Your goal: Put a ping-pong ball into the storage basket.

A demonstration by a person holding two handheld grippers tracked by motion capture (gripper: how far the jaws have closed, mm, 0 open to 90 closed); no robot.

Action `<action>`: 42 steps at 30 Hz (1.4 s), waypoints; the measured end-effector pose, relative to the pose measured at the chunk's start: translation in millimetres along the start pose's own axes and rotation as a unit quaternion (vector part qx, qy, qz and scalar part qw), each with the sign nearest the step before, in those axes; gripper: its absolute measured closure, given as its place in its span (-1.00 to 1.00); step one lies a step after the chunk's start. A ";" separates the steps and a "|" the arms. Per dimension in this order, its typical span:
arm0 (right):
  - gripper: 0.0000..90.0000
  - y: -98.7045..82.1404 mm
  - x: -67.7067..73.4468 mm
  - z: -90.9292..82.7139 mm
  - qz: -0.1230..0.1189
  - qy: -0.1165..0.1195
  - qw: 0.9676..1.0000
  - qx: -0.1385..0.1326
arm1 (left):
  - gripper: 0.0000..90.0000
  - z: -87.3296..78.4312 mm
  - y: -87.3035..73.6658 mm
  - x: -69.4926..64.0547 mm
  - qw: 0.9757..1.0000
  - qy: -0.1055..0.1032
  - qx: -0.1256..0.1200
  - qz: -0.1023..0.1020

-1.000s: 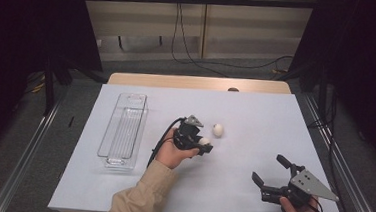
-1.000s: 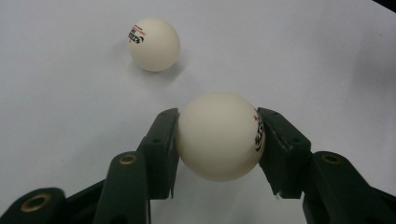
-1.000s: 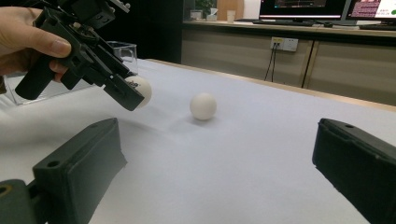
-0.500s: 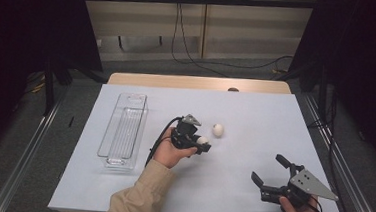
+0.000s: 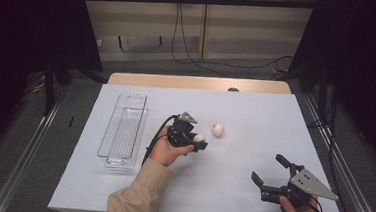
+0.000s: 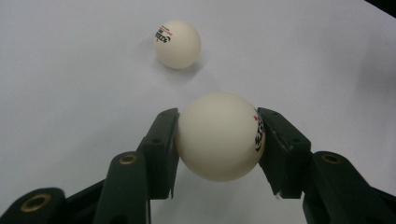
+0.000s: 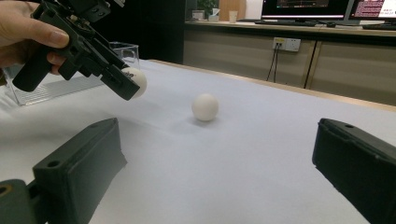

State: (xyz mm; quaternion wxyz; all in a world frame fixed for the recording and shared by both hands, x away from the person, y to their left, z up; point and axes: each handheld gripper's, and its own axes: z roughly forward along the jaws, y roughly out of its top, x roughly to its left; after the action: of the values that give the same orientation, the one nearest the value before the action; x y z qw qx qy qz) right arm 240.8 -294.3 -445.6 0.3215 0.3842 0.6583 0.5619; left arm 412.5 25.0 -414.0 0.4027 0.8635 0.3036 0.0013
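Loose ball (image 5: 218, 130) beside clear tray (image 5: 123, 131)

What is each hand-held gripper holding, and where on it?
The left hand-held gripper clamps a white ball across its middle, one pad on each side. The right hand-held gripper holds nothing.

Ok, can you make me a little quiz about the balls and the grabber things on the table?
1. True or false: the left gripper is shut on a held ball.
2. How many white balls are there? A) one B) two C) three
3. Fill in: the right gripper has its jaws ____.

Key: 1 true. 2 B: the held ball and the loose ball on the table. 3 open.
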 end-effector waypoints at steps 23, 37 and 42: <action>-0.97 -0.1 -0.9 -0.2 0.001 -0.002 1.000 0.001 | 0.13 -9.3 -1.6 9.9 1.000 0.002 0.004 -0.013; -0.97 -0.2 -0.6 0.0 0.001 -0.001 1.000 0.001 | 0.13 -16.0 -2.4 15.8 1.000 0.008 0.002 -0.024; -0.97 -0.1 -0.4 0.1 0.002 0.000 1.000 0.002 | 0.13 -18.2 -3.1 18.6 1.000 0.010 0.003 -0.026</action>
State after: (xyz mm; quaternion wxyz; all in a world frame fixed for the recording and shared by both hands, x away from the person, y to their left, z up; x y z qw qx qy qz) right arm 241.1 -294.5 -445.7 0.3199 0.3863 0.6589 0.5606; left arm 421.6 49.0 -408.4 0.3969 0.8565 0.3299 -0.0013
